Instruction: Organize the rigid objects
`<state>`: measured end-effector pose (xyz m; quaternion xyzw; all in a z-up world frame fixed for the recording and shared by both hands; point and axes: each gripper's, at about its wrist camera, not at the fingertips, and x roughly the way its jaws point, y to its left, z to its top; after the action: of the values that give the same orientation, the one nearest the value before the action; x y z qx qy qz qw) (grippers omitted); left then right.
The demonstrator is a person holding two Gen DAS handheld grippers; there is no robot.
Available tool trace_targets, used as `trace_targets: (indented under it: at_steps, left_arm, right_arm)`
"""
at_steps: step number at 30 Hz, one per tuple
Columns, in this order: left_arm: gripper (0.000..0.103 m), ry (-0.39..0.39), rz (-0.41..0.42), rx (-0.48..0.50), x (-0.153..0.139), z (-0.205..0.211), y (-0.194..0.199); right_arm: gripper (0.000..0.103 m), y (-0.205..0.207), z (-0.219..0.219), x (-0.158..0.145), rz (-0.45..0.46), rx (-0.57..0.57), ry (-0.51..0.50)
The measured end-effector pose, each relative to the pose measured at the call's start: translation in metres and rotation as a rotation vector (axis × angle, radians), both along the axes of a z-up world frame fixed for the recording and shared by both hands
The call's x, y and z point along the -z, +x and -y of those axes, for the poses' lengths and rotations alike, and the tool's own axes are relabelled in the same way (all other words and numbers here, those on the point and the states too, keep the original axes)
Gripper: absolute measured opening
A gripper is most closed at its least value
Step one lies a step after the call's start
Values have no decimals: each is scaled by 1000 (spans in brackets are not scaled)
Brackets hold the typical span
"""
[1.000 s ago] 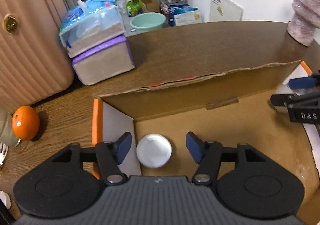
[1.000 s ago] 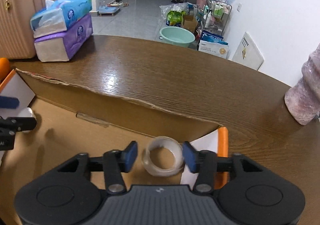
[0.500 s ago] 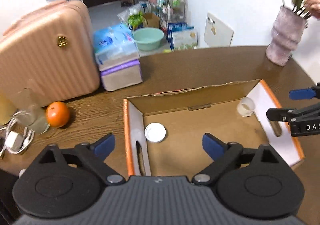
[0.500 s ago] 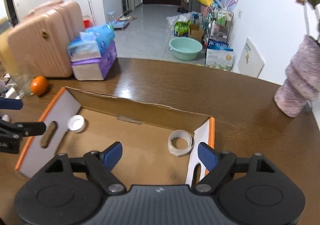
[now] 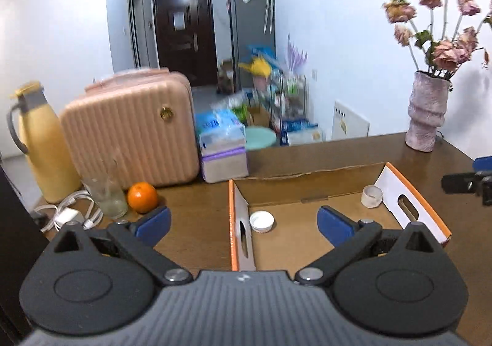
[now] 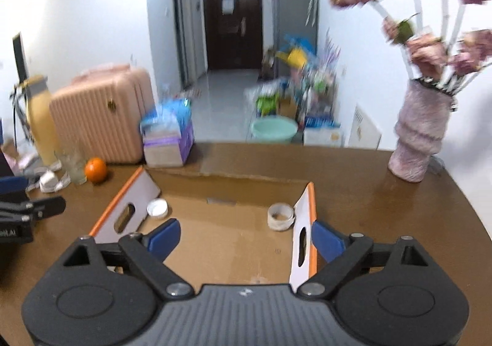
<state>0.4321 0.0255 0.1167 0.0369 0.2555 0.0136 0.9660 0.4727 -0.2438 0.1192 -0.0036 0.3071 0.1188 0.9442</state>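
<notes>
A shallow cardboard box (image 5: 307,241) (image 6: 233,241) with orange-edged white flaps lies on the brown table. A white round lid (image 5: 261,221) (image 6: 157,208) lies in its left corner. A clear tape roll (image 5: 372,196) (image 6: 280,216) stands in its right corner. My left gripper (image 5: 243,224) is open and empty, raised above the box's left flap. My right gripper (image 6: 245,238) is open and empty, raised above the box's near right part. Each gripper shows at the edge of the other's view.
A pink suitcase (image 5: 132,127), stacked tissue packs (image 5: 223,149), an orange (image 5: 142,196), a glass (image 5: 107,192), a yellow jug (image 5: 43,143) and a white charger (image 5: 69,216) stand left of the box. A vase of dried flowers (image 6: 418,137) stands at the back right.
Both grippers opened wide, let go of the lid and the tape roll, and pulled back and up away from the box. The lid and roll stayed in the box.
</notes>
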Motion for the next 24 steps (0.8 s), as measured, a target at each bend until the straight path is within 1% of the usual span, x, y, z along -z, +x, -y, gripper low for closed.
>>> trace_targets:
  at_steps: [3,7,8,9,10,12,15,17,21,24]
  left_arm:
    - [103,-14,47,-13,5,-2,-18]
    - [103,-36,162,-46,10,-5,-45]
    - [103,-35,196,-51,11,-6,-53]
    - [103,-33,230,-53,12,-6,-59]
    - [103,-32,261,-54,13,-7,-66]
    - [103,-45,310,-55,16,-8,-79]
    - [103,-77,335,-56,21,-11,-90]
    - [103,-77,336,-58,24,-12,-95]
    - [103,-55,349,-59,29,-12,-105]
    - [103,-19,341,-55,32,-9,-125]
  right_arm:
    - [93,-20,2,-1,50,-8,8]
    - [93,-55,7,-3,232,12,61]
    - [95,-64,8,-1,285,22,85]
    - [101,-75,10,2,337,24,112]
    - [103,-82,12,4,368,23,124]
    - [103,-95,13,9,409,28,125]
    - [103,-104,15,15,417,31,113]
    - [103,-109,17,18,415,44,105]
    - [103,-123,19,23,413,57,120]
    - [103,-139,19,30,386,84,95]
